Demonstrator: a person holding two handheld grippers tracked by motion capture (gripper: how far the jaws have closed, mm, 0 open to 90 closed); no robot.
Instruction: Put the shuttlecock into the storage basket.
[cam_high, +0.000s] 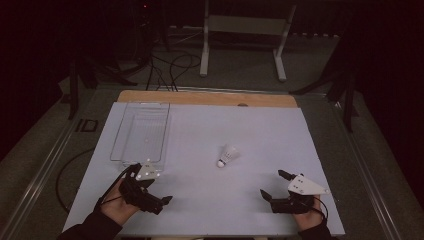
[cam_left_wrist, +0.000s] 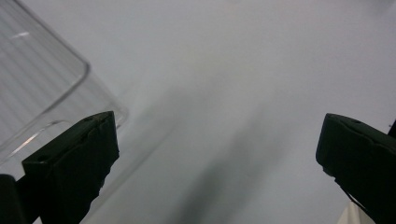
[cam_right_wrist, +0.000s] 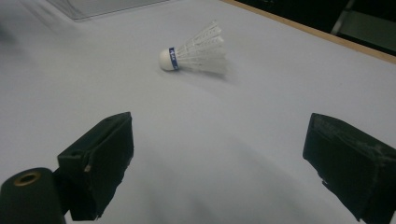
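Note:
A white shuttlecock (cam_high: 227, 156) lies on its side near the middle of the white table top (cam_high: 260, 130), cork end toward the person. In the right gripper view the shuttlecock (cam_right_wrist: 198, 49) has a blue band at its cork and lies ahead of the jaws, a little left. My right gripper (cam_high: 271, 183) is open near the front right, with nothing between its jaws (cam_right_wrist: 219, 144). At the front left my left gripper (cam_high: 154, 184) is also open and empty (cam_left_wrist: 217, 140), just in front of the near end of a clear plastic tray (cam_high: 142, 132).
The clear tray (cam_left_wrist: 37, 79) is ribbed and looks empty; its near corner sits beside my left jaw. A wooden strip (cam_high: 207, 98) runs along the table's far edge. Behind the table stand a white frame (cam_high: 245, 37) and floor cables (cam_high: 170, 67).

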